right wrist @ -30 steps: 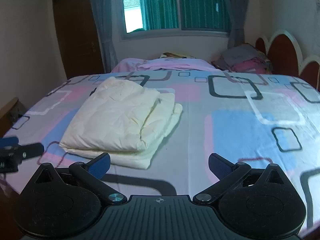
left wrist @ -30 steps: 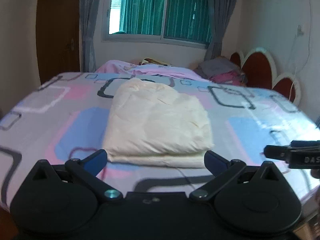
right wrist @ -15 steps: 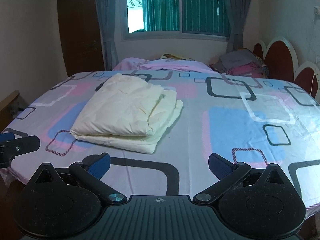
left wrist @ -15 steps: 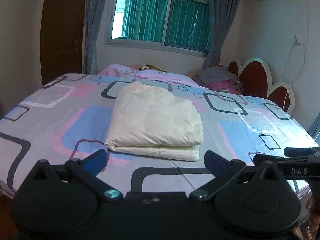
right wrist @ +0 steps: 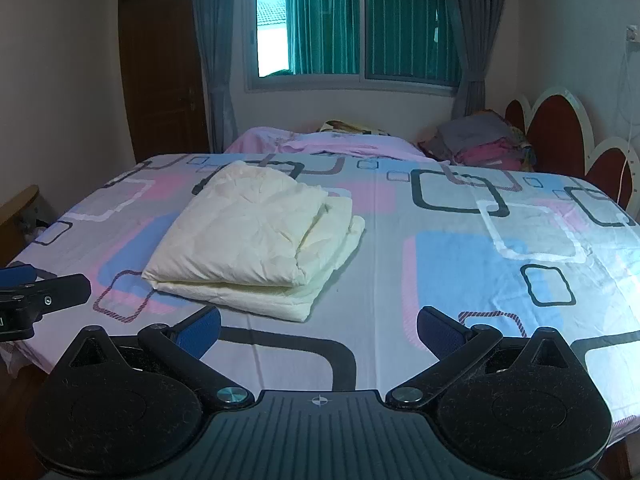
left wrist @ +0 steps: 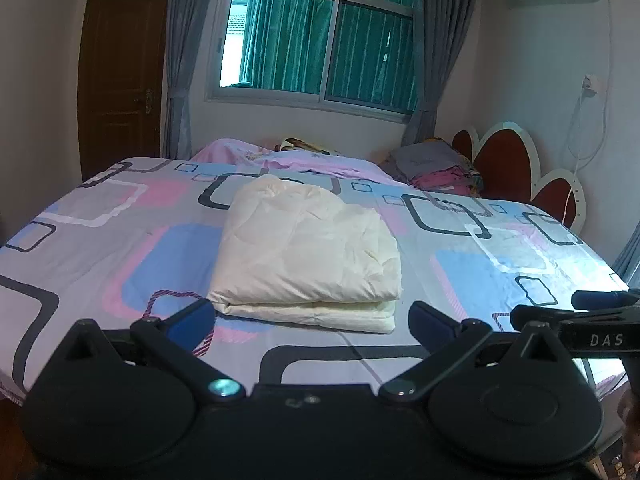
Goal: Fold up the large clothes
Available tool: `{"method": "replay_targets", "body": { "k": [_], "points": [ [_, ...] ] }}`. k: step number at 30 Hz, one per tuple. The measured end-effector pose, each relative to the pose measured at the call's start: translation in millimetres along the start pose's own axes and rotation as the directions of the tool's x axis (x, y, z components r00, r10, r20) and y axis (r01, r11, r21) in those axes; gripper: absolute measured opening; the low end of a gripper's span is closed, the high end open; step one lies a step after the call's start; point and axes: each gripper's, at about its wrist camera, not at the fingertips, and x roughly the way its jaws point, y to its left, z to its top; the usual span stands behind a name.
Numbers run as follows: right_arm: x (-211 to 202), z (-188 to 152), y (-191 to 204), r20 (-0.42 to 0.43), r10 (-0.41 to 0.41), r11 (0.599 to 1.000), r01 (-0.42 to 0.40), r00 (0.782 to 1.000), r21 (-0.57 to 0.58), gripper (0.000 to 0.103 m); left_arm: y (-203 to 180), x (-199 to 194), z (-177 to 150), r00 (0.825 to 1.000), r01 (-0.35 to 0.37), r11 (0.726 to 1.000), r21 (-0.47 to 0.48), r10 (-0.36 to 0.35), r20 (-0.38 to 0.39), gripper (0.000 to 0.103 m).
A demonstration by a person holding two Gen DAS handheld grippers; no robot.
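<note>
A cream padded garment [left wrist: 308,252] lies folded in a thick rectangle on the patterned bed sheet [left wrist: 120,248]; it also shows in the right wrist view [right wrist: 256,240]. My left gripper [left wrist: 312,322] is open and empty, held back from the near edge of the garment. My right gripper [right wrist: 318,328] is open and empty, over the sheet to the right of the garment. The right gripper also shows at the right edge of the left wrist view [left wrist: 592,308], and the left gripper at the left edge of the right wrist view [right wrist: 36,292].
A pink blanket [left wrist: 288,156] and a pile of folded clothes [left wrist: 436,168] lie at the far end of the bed. A red headboard [left wrist: 520,168] stands at the right. A wooden door [left wrist: 120,80] and a window [left wrist: 320,40] are behind the bed.
Both grippers have pulled back and up from the bed, so the folded garment looks smaller and farther away. The garment has not moved. Both grippers stay open.
</note>
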Motion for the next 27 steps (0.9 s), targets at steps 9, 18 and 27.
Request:
{"method": "replay_targets", "body": {
  "k": [9,18,27],
  "points": [
    [-0.7,1.9,-5.1,-0.004,0.012,1.0,-0.012,1.0,0.014,0.103,-0.5,-0.6,0.3,1.0,0.001,1.0,-0.001,-0.001,0.002,0.103],
    [-2.6,1.4,-5.5,0.0,0.013,1.0,-0.013,1.0,0.003,0.103,-0.2,1.4,1.6,1.0,0.001,1.0,-0.001,-0.001,0.007,0.103],
    [-2.6,0.5,-6.2,-0.002,0.014,1.0,-0.014,1.0,0.005,0.103,-1.1,0.7,0.4,1.0,-0.002,1.0,-0.004,0.002,0.009,0.103]
  ]
}}
